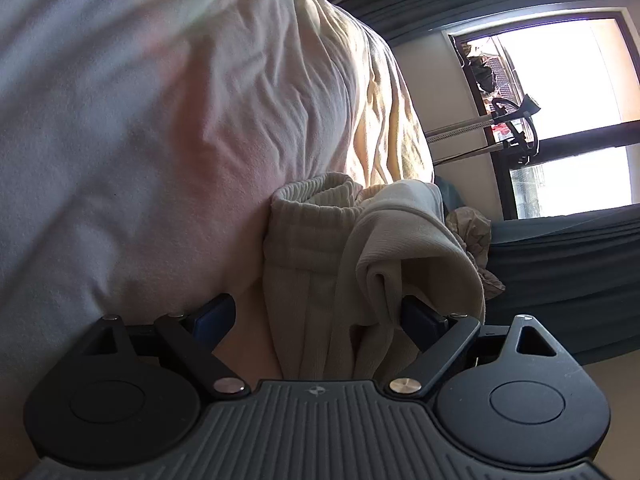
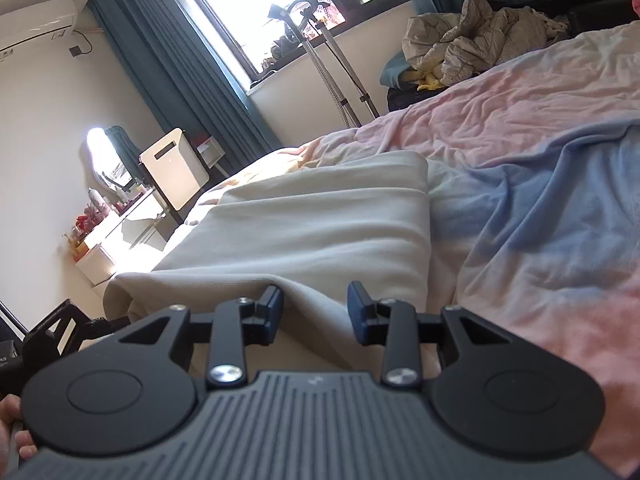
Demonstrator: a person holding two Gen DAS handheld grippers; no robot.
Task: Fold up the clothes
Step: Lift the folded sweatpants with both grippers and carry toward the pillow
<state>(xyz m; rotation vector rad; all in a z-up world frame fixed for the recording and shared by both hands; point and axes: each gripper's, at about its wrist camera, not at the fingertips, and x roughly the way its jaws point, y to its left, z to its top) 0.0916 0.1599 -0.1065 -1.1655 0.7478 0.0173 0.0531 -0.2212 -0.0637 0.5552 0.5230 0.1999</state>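
Note:
A cream garment (image 1: pixel 320 248) with a ribbed band lies bunched on the pastel bedsheet (image 1: pixel 140 140). In the left wrist view it runs between the wide-apart jaws of my left gripper (image 1: pixel 316 316). A fold drapes over the right fingertip (image 1: pixel 420 320), and neither pad presses the cloth. In the right wrist view the same cream garment (image 2: pixel 320 220) lies in a long folded band across the bed (image 2: pixel 540 200). My right gripper (image 2: pixel 316 312) sits at its near edge, part open. Cloth passes between the pads, with a visible gap at the right pad.
A crumpled pile of clothes (image 2: pixel 472 48) sits at the bed's far side. A steamer stand (image 2: pixel 332 60) rises by the window with blue curtains (image 2: pixel 172 60). A white appliance (image 2: pixel 176 168) and a cluttered dresser (image 2: pixel 120 216) stand left of the bed. A hand (image 2: pixel 12 428) holds the right gripper.

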